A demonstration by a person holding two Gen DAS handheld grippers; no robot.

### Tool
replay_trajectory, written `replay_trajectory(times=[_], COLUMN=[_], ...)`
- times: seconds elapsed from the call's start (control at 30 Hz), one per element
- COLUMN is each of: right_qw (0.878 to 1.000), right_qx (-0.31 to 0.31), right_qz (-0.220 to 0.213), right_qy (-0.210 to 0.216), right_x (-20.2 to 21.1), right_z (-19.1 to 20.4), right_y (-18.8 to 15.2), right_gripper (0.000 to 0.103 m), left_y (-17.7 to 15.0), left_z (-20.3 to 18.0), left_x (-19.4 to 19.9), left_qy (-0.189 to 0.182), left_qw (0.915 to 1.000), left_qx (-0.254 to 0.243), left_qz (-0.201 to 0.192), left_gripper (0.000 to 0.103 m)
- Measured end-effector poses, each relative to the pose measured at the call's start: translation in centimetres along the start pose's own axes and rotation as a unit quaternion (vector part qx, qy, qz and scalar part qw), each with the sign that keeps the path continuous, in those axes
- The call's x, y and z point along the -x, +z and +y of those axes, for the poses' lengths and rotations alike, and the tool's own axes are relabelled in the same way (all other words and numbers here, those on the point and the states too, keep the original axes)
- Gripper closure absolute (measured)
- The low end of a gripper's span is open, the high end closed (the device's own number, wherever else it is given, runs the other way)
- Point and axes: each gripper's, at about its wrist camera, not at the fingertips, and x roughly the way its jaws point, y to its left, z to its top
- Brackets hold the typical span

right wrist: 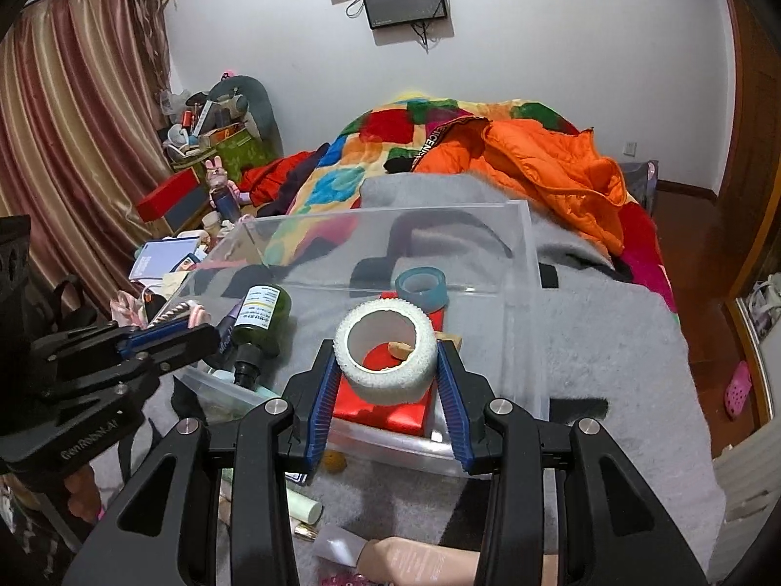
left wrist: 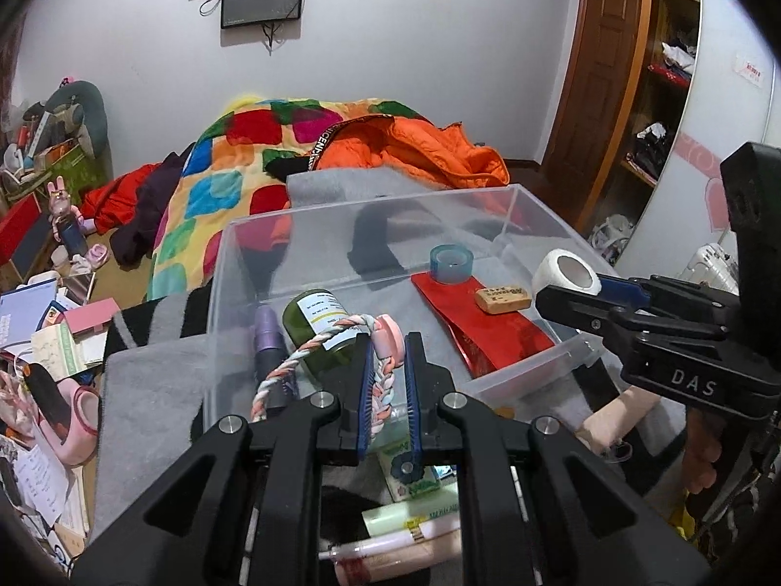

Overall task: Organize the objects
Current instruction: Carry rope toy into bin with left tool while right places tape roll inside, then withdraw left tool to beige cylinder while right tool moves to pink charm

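Left gripper (left wrist: 385, 371): blue pads nearly together, pinching a braided pastel headband (left wrist: 341, 346). The braid passes between the pads, arches to the left above the near-left part of the clear plastic bin (left wrist: 517, 200), and hangs down at its left end.

Right gripper (right wrist: 388, 366): fingers partly spread and clamped on a white roll of foam tape (right wrist: 385, 349), pads against its outer wall, the hollow core facing the camera. The roll hangs over the near-right part of the bin, just above a flat red packet (right wrist: 380, 403). The left wrist view shows the same roll (left wrist: 566, 273) at the tip of that gripper, above the bin's right rim.

Contents of the bin, on its floor:
- a dark green bottle (left wrist: 317, 327) with a white label, lying on its side, near left;
- a purple tube (left wrist: 268, 342) just beside it, to the left;
- the red packet (left wrist: 493, 322), with a small tan block (left wrist: 503, 299) lying on it;
- a translucent blue tape roll (left wrist: 451, 263) at the packet's far end.

The bin stands on a grey blanket (right wrist: 610, 322) spread over a bed. Several cosmetic tubes (left wrist: 405, 542) lie on the blanket in front of the bin.
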Motion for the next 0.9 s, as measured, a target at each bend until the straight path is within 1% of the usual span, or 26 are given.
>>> replay_trajectory(times=[0.17,0.23,0.27,0.3,0.33,0.37,0.4,0.43,0.47,0.57,0.63,0.7,0.77,0.83,0.9], right_qw=[1.000,1.000,1.000,1.000,1.000,1.000,1.000,1.000,1.000,1.000,1.000,1.000,1.000,1.000,0.999], right_qx=[0.010,0.016,0.018,0.018,0.018,0.018,0.018,0.018,0.019,0.018,0.016,0.013,0.009,0.006,0.008], right_qz=[0.003,0.003,0.004,0.004,0.004,0.006,0.006,0.004,0.002,-0.005,-0.009,-0.014,-0.019,-0.025,-0.028], right_qy=[-0.008,-0.016,-0.017,-0.018,-0.017,-0.016,-0.016,-0.017,-0.018,-0.019,-0.019,-0.019,-0.019,-0.012,-0.019], right_x=[-0.3,-0.4,-0.4,-0.4,-0.4,-0.3,-0.3,-0.2,-0.1,0.6,1.3,2.0,3.0,4.1,4.9], right_z=[0.8,1.1,1.2,1.2,1.2,1.3,1.2,1.3,1.2,1.2,1.1,0.9,0.7,0.6,0.7], right_y=[0.0,-0.2,-0.1,-0.1,-0.1,-0.1,-0.1,-0.1,-0.1,-0.2,-0.5,-0.8,-1.4,-2.1,-2.8], right_gripper=[0.065,0.065,0.065,0.065,0.062,0.057,0.055,0.051,0.049,0.048,0.047,0.044,0.043,0.042,0.042], left_y=[0.0,0.0,0.0,-0.1,-0.1,-0.1,-0.1,-0.2,-0.2,-0.3,-0.3,-0.6,-1.0,-1.5,-2.1], left_z=[-0.3,-0.3,-0.3,-0.3,-0.3,-0.3,-0.3,-0.4,-0.5,-0.5,-0.6,-0.5,-0.6,-0.7,-0.8], left_x=[-0.4,-0.4,-0.3,-0.1,0.1,0.3,0.5,0.9,1.2,1.9,2.4,3.1,4.0,4.4,4.7], left_qy=[-0.002,0.000,0.000,0.001,0.002,0.004,0.007,0.008,0.009,0.008,0.009,0.010,0.010,0.009,0.014], left_qw=[1.0000,1.0000,1.0000,1.0000,1.0000,1.0000,0.9999,0.9999,0.9998,0.9998,0.9997,0.9995,0.9993,0.9993,0.9993], left_qx=[0.000,-0.001,0.000,0.001,0.002,0.003,0.004,0.003,0.001,0.001,0.002,0.004,0.005,0.003,-0.001], left_qz=[0.003,0.004,0.003,0.003,0.001,-0.001,-0.007,-0.013,-0.016,-0.020,-0.022,-0.029,-0.036,-0.036,-0.034], left_gripper=[0.091,0.087,0.080,0.070,0.064,0.050,0.044,0.044,0.044,0.043,0.040,0.033,0.029,0.026,0.023])
